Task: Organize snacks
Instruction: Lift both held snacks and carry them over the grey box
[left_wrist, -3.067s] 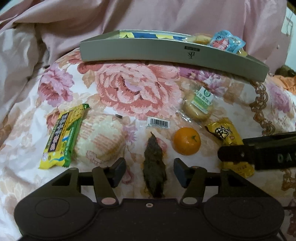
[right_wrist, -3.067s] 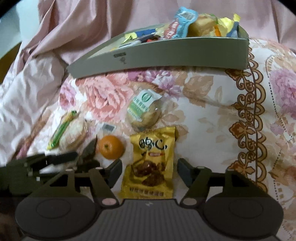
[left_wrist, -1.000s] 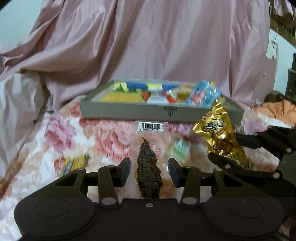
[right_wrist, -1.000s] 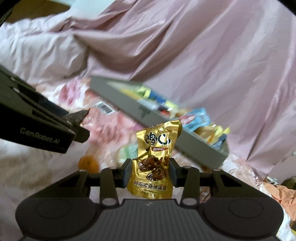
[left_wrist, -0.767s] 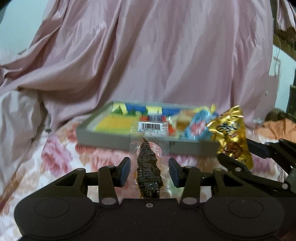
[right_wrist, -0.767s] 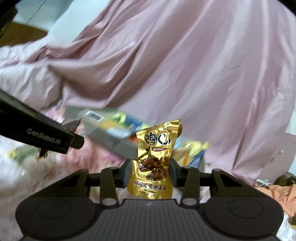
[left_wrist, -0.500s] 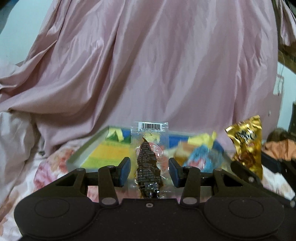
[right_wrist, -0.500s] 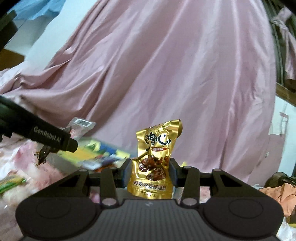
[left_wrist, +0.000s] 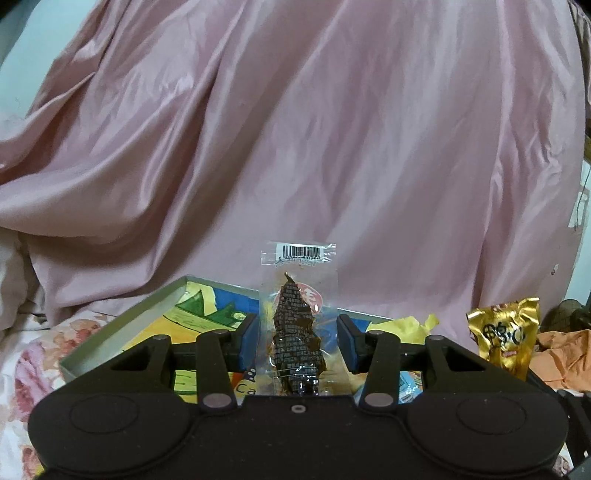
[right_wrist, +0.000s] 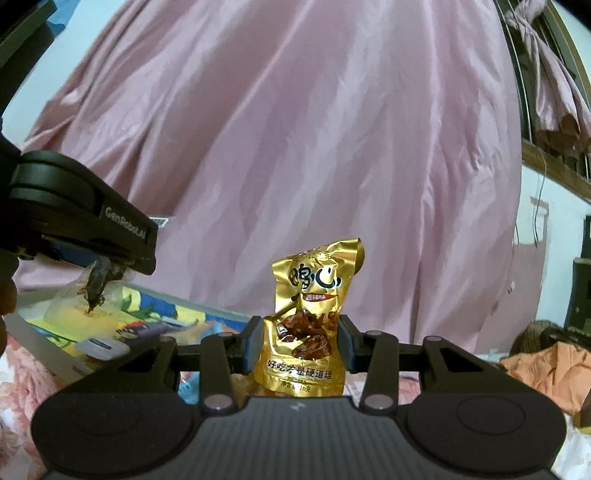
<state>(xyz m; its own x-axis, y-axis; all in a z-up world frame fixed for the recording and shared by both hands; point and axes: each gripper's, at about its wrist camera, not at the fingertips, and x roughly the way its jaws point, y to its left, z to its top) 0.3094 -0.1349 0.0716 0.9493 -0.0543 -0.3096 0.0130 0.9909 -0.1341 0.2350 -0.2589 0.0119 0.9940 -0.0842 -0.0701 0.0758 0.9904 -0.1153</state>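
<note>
A large pink satin cloth hangs in folds across the background, filling most of both views. Below it lies a bedspread printed with pink flowers. On the bedspread sits a shallow grey tray with a bright yellow, blue and green picture on its floor and several wrapped snacks inside.

The left gripper is held above the near edge of the tray. Its two fingers pinch a clear plastic packet that stands upright between them. Inside the packet is a dark brown, grid-textured dried snack, and a barcode label runs across the packet's top edge. In the right wrist view, the same left gripper appears at the left side, over the tray, with the dark snack poking down from it.

The right gripper holds a shiny gold pouch with black Chinese characters and a picture of brown pieces. Its fingers press against both sides of the pouch, which stands upright with a crumpled top. In the left wrist view, this gold pouch shows at the right, beside the tray's far end.

An orange cloth lies crumpled at the right edge of the scene. A small white rectangular item rests inside the tray.
</note>
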